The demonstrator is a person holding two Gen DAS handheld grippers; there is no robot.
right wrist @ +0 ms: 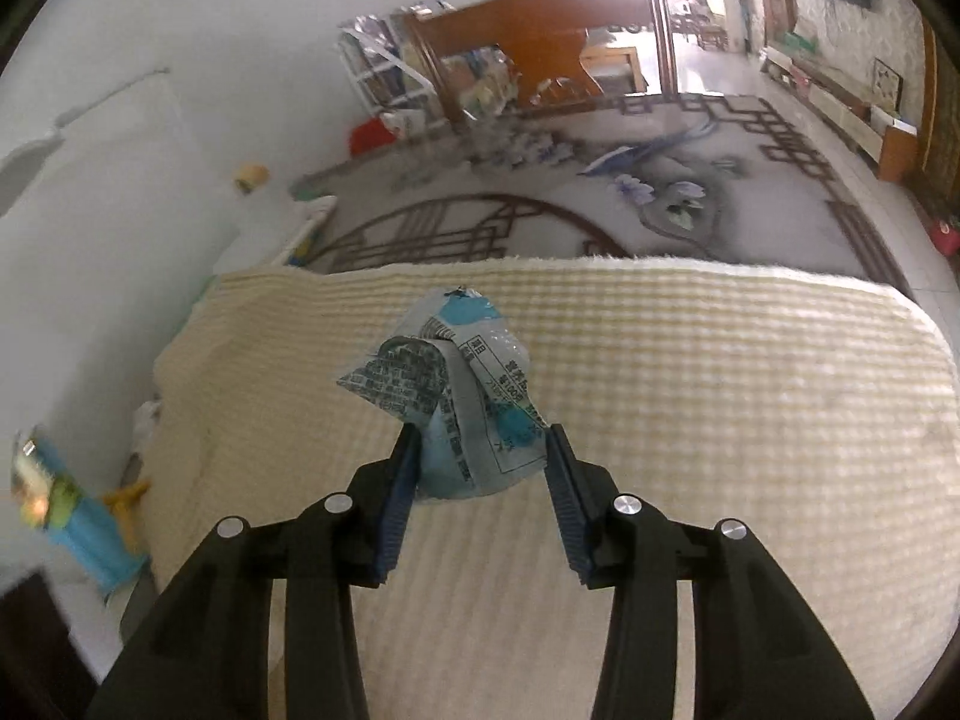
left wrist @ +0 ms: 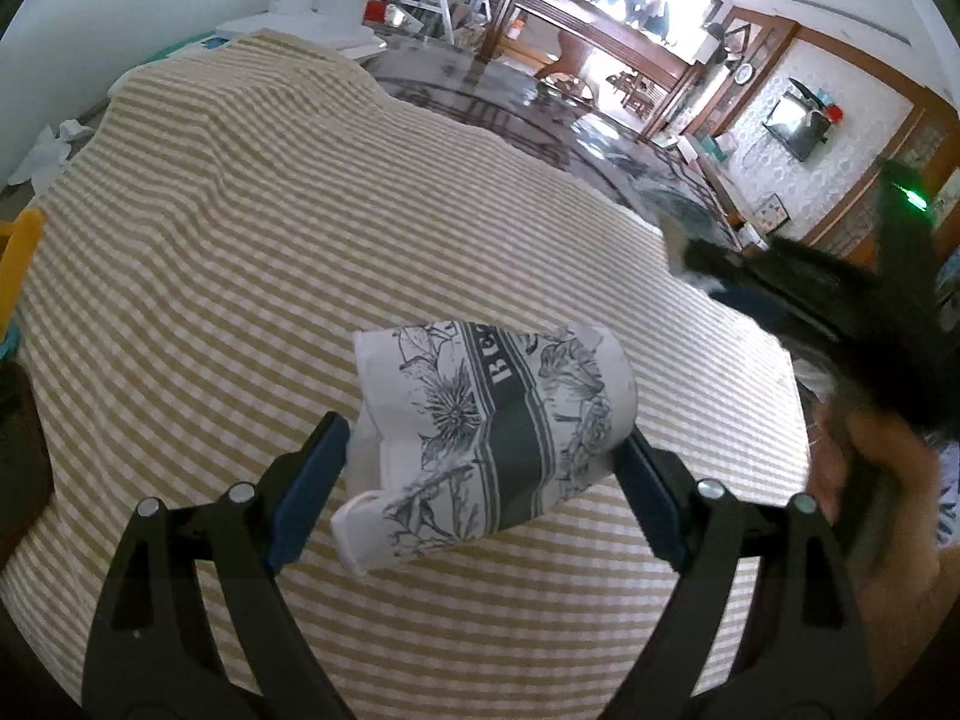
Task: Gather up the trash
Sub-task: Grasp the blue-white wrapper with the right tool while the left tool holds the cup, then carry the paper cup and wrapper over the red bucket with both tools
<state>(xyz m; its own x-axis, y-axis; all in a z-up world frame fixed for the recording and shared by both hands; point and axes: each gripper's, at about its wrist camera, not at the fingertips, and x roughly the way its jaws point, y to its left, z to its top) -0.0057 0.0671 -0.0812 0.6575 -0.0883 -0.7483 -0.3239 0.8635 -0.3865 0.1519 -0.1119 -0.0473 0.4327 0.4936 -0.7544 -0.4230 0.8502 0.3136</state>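
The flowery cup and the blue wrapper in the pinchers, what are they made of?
The flowery cup looks like thin matte paper: its printed wall is crushed and creased between the left gripper. The blue wrapper, held in the right gripper, seems to be thin plastic film, crumpled, with a slight sheen, though coated paper is possible.

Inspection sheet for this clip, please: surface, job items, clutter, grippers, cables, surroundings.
Surface: table under a tan-and-white striped cloth.
Job's things: crushed paper cup with floral print; crumpled blue-and-white wrapper with printed text.
Clutter: crumpled white paper past the cloth's far left edge; blurred colourful item beside the table.
Grippers: left gripper closed on the cup, pads at both sides; right gripper closed on the wrapper. Both items are held above the cloth.
Cables: nothing seen.
Surroundings: patterned floor, wooden furniture, wall-mounted screen.
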